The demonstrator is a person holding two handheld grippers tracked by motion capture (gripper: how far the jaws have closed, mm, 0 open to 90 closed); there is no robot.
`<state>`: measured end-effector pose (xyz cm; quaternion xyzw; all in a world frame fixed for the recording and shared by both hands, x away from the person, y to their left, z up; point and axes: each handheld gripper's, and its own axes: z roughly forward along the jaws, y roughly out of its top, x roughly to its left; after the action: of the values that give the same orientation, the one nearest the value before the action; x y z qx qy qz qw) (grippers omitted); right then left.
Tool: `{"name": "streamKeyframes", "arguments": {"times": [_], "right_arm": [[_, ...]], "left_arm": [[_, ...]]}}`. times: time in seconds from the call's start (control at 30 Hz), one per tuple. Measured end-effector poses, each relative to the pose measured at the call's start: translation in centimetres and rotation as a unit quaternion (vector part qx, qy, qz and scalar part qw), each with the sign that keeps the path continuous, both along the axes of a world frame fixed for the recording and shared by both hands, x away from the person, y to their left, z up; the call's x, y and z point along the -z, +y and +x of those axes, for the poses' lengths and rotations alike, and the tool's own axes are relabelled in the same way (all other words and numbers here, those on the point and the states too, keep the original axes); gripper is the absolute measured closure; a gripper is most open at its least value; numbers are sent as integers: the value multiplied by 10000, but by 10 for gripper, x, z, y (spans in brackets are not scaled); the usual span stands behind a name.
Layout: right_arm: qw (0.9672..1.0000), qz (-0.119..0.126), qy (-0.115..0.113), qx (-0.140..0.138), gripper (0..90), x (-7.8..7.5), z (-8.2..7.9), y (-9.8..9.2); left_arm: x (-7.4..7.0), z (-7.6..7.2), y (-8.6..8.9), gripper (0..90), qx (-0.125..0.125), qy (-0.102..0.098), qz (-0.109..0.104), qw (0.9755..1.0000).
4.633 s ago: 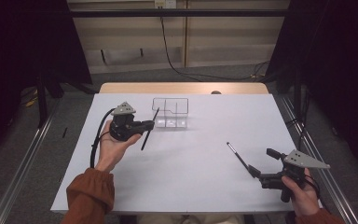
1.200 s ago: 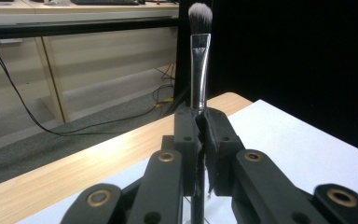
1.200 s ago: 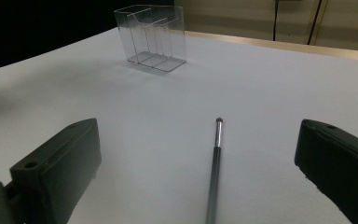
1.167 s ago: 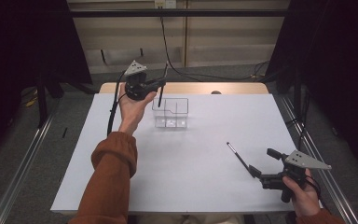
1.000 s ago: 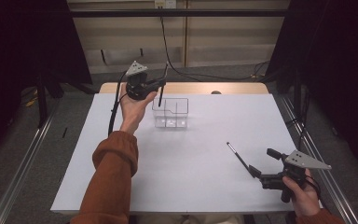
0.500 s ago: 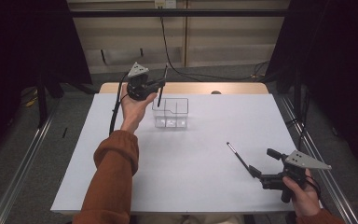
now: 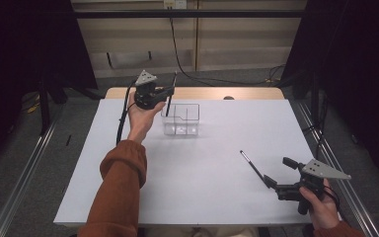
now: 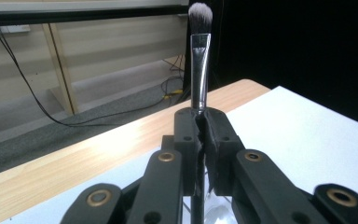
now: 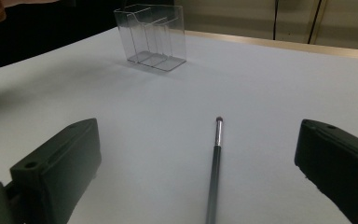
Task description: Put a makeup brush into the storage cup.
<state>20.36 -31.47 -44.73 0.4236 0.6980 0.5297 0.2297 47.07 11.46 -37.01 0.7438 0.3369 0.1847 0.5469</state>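
The left tongs (image 7: 167, 94) are clamped on a makeup brush (image 8: 199, 56), held upright with its bristles up, just above the far left corner of the clear 3-compartment organizer (image 7: 181, 119) at the far middle of the desk (image 7: 202, 197). At the near right, the right tongs (image 7: 275, 183) rest wide apart, with a 2nd makeup brush (image 9: 215, 163) lying flat on the desk between them, untouched.
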Motion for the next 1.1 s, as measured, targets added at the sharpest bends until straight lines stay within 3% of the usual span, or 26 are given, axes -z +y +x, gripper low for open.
{"name": "streamKeyframes", "arguments": {"times": [1.1], "right_arm": [[10000,20,36,3,0,0,1,0]], "left_arm": [[25,-3,6,843,-36,132,75,9999]]}}
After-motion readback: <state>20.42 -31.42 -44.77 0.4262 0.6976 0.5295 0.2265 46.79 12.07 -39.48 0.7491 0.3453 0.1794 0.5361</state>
